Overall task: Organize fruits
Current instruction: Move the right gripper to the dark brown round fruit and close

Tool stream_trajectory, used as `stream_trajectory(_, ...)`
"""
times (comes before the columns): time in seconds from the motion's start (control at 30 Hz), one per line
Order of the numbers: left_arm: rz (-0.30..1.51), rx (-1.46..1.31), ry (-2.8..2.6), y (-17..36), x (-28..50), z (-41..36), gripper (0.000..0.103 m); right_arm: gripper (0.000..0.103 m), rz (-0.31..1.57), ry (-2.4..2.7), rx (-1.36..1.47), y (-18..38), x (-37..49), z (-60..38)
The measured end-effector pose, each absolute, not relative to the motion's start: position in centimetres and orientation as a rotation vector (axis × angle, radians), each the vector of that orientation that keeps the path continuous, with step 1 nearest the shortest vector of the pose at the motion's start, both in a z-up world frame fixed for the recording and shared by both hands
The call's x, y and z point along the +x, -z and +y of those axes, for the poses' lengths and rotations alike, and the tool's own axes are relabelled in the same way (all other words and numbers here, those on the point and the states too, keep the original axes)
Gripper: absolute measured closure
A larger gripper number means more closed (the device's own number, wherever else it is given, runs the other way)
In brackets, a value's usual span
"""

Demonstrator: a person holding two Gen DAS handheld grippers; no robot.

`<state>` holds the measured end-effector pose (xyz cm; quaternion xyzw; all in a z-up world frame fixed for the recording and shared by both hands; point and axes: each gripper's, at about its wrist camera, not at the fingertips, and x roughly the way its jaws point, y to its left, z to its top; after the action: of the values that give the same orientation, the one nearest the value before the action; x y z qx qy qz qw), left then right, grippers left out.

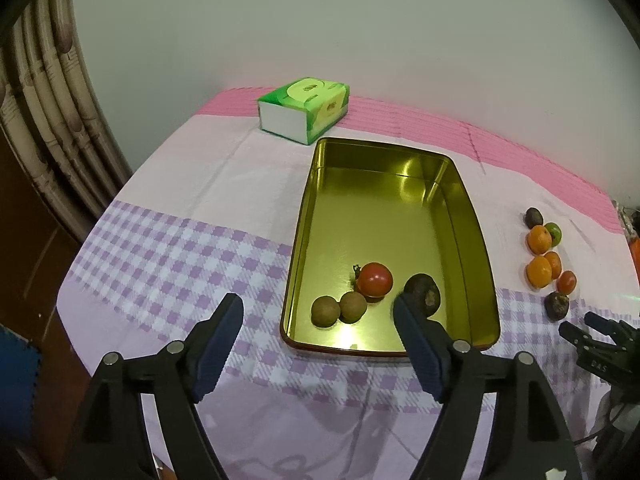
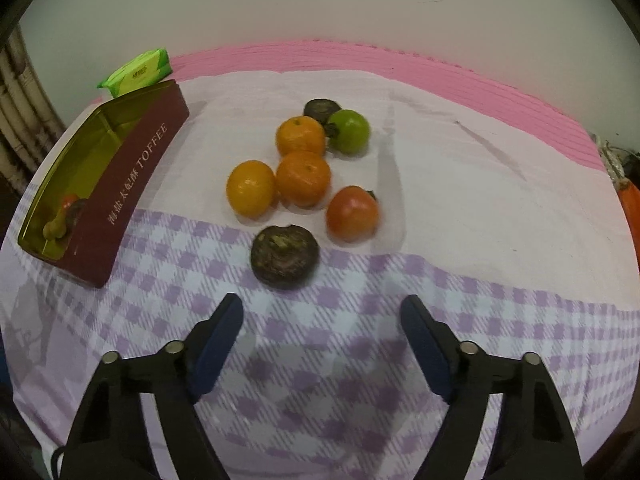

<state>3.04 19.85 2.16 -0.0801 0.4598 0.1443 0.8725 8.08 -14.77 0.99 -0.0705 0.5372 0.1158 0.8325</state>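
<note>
Where checks end, pink tablecloth (image 2: 460, 92)

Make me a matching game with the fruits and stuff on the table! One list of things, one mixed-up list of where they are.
Things:
1. red tomato
2. green tomato
3. tissue pack
4. right gripper

Places:
A. behind the gold tin
B. inside the gold tin
C. open, just in front of a dark fruit
D. on the cloth beside an orange

Pairs: 1-B, 2-D, 3-A, 4-C
</note>
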Motion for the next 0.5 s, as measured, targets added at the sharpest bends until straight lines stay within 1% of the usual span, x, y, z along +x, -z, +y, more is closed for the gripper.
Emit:
stream_trajectory(0.07,0.962,-0.167,-0.307,-2.1,3.0,19.9,0.026,0.032,1.144,-0.252,-0.148,-0.8,8.4,-14.4)
stream_trajectory(0.2,0.968,-0.171,-0.312,-2.1,3.0,20.1,0.024,0.035,1.149,-0.26,-0.15,-0.3,9.2,-13.5)
stream_trajectory(0.33,0.969,-0.182,-0.331,-2.1,3.1,20.4,0.022,0.046,1.162,-0.269,-0.153,0.4,10.1,-12.4)
stream_trajectory(0.43,0.968,-0.194,-0.347,-2.0,3.0,20.8,0.022,0.05,1.169,-0.265,-0.151,0.9,10.5,-12.1)
stream_trajectory(0.5,0.974,-0.202,-0.35,-1.9,3.0,21.0,0.022,0.05,1.17,-0.264,-0.148,1.0,10.5,-12.1)
